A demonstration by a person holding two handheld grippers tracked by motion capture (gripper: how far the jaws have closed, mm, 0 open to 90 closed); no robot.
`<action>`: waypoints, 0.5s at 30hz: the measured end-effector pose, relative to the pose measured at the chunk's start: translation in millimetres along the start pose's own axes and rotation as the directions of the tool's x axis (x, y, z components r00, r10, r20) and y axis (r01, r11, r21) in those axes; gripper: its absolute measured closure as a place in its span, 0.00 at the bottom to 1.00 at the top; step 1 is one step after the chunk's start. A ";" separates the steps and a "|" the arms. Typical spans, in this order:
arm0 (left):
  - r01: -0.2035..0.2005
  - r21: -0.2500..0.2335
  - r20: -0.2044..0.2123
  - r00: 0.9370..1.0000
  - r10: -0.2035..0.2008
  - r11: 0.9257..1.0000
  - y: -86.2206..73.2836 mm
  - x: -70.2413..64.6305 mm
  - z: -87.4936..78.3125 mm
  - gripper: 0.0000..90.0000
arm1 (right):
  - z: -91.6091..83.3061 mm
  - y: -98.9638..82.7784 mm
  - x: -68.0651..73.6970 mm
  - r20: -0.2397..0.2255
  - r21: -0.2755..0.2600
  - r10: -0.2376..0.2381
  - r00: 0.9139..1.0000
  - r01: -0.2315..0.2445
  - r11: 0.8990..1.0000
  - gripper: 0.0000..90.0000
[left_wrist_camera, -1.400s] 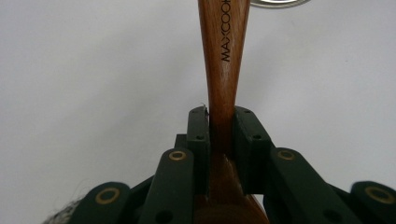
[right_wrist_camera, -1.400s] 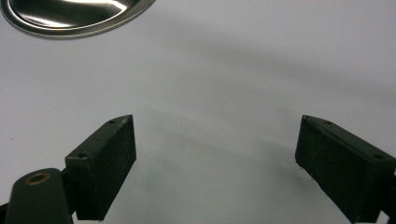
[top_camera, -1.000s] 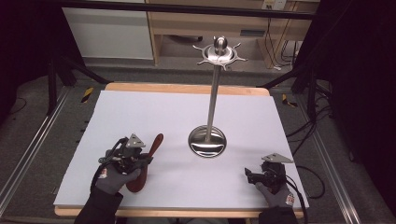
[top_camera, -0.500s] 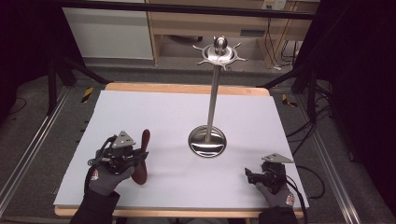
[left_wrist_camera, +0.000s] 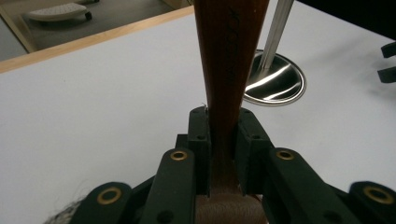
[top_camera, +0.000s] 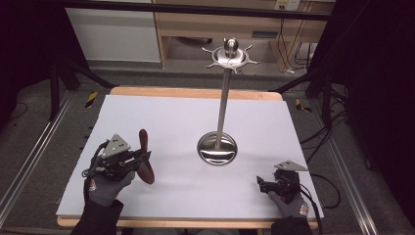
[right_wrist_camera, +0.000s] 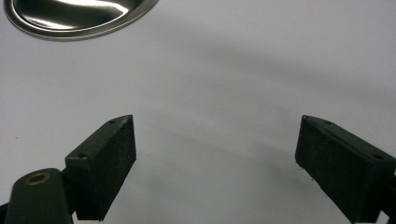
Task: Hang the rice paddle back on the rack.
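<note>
My left gripper (top_camera: 141,159) is shut on a dark brown wooden spoon (top_camera: 143,140) near the table's front left. The handle points away from me, and the wider end (top_camera: 147,172) hangs below the jaws. In the left gripper view the spoon's handle (left_wrist_camera: 231,56) rises straight up between the closed pads (left_wrist_camera: 200,135). A steel utensil stand has a round base (top_camera: 217,149), a tall pole and a hooked crown (top_camera: 230,54), and it stands mid-table. My right gripper (top_camera: 261,185) rests at the front right, open, with bare white table between its jaws (right_wrist_camera: 215,149).
The white mat (top_camera: 171,117) covers a wooden table (top_camera: 195,92). The stand's base (right_wrist_camera: 79,14) lies just ahead of the right gripper. Shelving and cables sit beyond the far edge, and metal rails run along both sides on the floor.
The left gripper has turned the spoon, so its handle has swung from leaning right to pointing nearly straight away. The hand has drifted slightly left. The right gripper has stayed still.
</note>
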State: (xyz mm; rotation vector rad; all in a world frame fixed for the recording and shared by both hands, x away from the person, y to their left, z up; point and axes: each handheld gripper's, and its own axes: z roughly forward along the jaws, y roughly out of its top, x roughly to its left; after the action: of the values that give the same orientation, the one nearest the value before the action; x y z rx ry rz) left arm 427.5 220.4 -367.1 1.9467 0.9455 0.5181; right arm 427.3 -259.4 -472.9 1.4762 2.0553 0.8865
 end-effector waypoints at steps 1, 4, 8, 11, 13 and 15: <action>0.002 -0.012 0.004 1.000 -0.002 1.000 0.5 0.4 -1.9 0.86 | 0.0 0.0 0.0 0.000 -0.001 0.000 1.000 0.000 1.000 0.14; 0.008 -0.025 0.004 1.000 -0.008 1.000 1.2 0.3 -2.9 0.86 | 0.3 -0.1 -0.2 0.003 -0.005 -0.003 1.000 0.003 1.000 0.14; 0.011 -0.060 -0.004 1.000 -0.011 0.998 3.4 -0.2 -5.7 0.86 | -0.4 0.3 -0.4 -0.001 -0.007 0.007 1.000 -0.007 1.000 0.14; 0.003 -0.083 -0.007 1.000 -0.003 0.997 8.7 -2.3 -8.0 0.86 | 0.2 0.1 -0.8 0.006 -0.007 0.000 1.000 0.000 1.000 0.14; -0.007 -0.092 -0.007 1.000 0.007 0.996 12.3 -3.6 -8.9 0.86 | 0.4 0.1 -0.8 0.008 -0.004 -0.002 1.000 0.002 1.000 0.14; -0.008 -0.103 -0.002 1.000 0.008 0.995 16.0 -4.7 -9.3 0.86 | 0.4 0.1 -0.7 0.010 -0.004 -0.002 1.000 0.002 1.000 0.14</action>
State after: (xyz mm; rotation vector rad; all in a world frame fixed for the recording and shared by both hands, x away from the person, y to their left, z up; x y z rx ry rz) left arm 425.1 216.6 -348.6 1.8587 0.8946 0.5622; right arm 427.8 -259.9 -473.1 1.4733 2.0461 0.8803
